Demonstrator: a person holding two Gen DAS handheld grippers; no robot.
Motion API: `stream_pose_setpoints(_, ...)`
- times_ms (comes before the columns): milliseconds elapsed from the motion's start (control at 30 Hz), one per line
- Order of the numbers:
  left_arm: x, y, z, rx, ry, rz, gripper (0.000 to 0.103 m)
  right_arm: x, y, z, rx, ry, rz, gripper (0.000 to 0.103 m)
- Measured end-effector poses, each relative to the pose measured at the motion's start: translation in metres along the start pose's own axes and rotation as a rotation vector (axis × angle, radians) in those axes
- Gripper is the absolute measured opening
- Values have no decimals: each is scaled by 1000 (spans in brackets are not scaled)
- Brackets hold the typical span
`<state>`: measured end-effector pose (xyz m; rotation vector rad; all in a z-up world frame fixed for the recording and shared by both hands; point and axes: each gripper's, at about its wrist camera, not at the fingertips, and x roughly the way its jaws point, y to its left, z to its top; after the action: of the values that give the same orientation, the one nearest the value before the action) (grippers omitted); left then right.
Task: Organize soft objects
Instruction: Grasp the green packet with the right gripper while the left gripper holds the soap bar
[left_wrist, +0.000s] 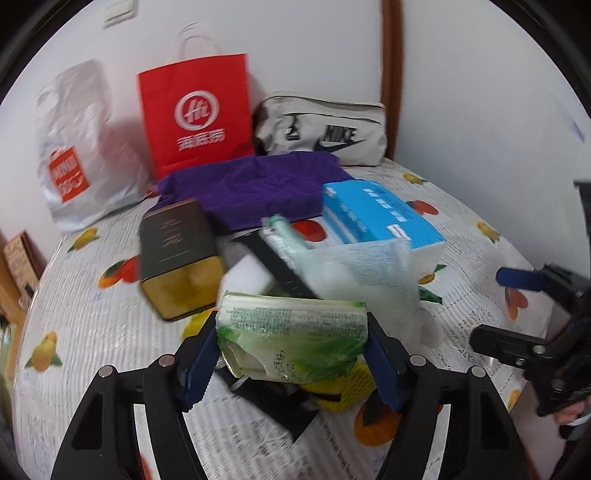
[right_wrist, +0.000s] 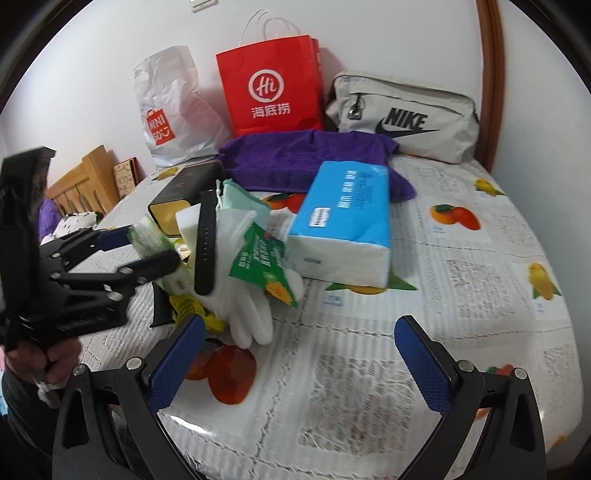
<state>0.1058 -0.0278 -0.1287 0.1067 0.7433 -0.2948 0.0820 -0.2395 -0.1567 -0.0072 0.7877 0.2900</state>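
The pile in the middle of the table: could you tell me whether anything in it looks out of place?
A black watch strap lies slanted across the white glove and sponge, a hard item among soft ones. The dark tin lies tipped on its side.

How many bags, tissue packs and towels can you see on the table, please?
Bags: 3 (white Miniso plastic bag, red Haidilao paper bag, grey Nike pouch)
Tissue packs: 2 (blue tissue pack, green tissue pack)
Towels: 1 (purple towel)
Total: 6
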Motion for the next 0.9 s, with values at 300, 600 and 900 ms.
stream_pose_setpoints(300, -7, 38, -10, -111, 34, 72, 71, 16, 10, 14, -63, -29, -26, 80)
stream_pose_setpoints(600, -2, 48, -18, -139, 59, 58, 72, 33, 13, 17, -135, -5, -59, 69)
stream_pose_setpoints(900, 2, 51, -19, -153, 65, 46, 72, 50, 28, 29, -244, -22, -55, 30)
